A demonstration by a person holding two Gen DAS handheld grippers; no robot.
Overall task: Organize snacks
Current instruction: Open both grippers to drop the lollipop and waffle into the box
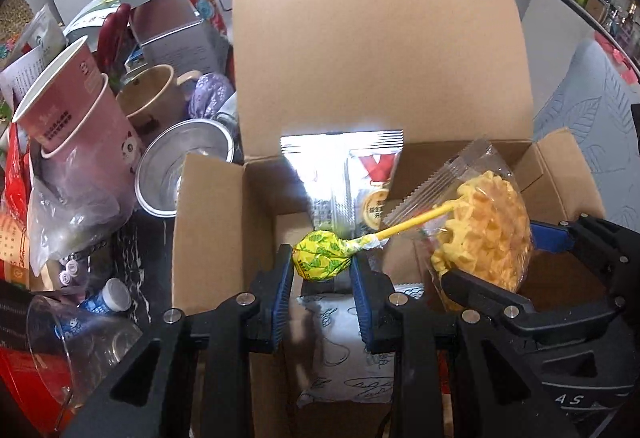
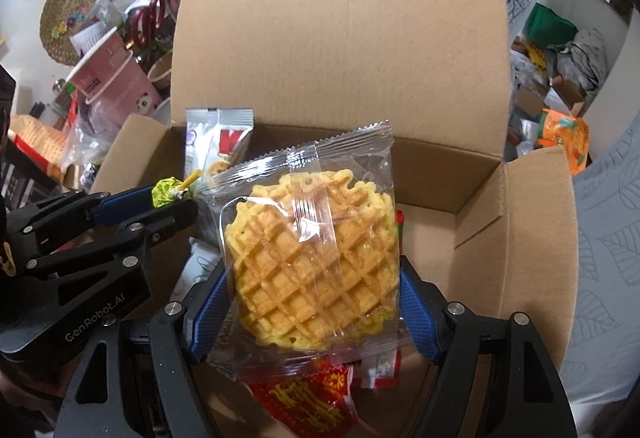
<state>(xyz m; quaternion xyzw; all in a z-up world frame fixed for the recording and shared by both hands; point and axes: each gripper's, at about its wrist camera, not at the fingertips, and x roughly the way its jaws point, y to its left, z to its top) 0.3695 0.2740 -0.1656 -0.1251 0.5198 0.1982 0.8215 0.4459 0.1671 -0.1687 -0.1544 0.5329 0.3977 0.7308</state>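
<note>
left tongs (image 1: 322, 270) pinching the wrapped head of a yellow lollipop (image 1: 320, 256), stick pointing up and right, hanging over the open cardboard box (image 1: 380, 37). right tongs (image 2: 312, 298) clamping a clear-wrapped waffle biscuit (image 2: 312, 262) by its side edges, also above the box. silver snack packet (image 1: 348, 177) standing inside. lollipop looking light and hard; biscuit likely brittle, wrapper slippery, so holding gently at the edges is seeming best.

The right tool (image 2: 312, 286) gripped a clear-wrapped waffle (image 2: 312, 270) above the open cardboard box (image 2: 520, 238). Beside it, the left tool (image 2: 172, 197) pinched a yellow-green lollipop (image 2: 166, 189). A red packet (image 2: 308, 398) lay below.
</note>
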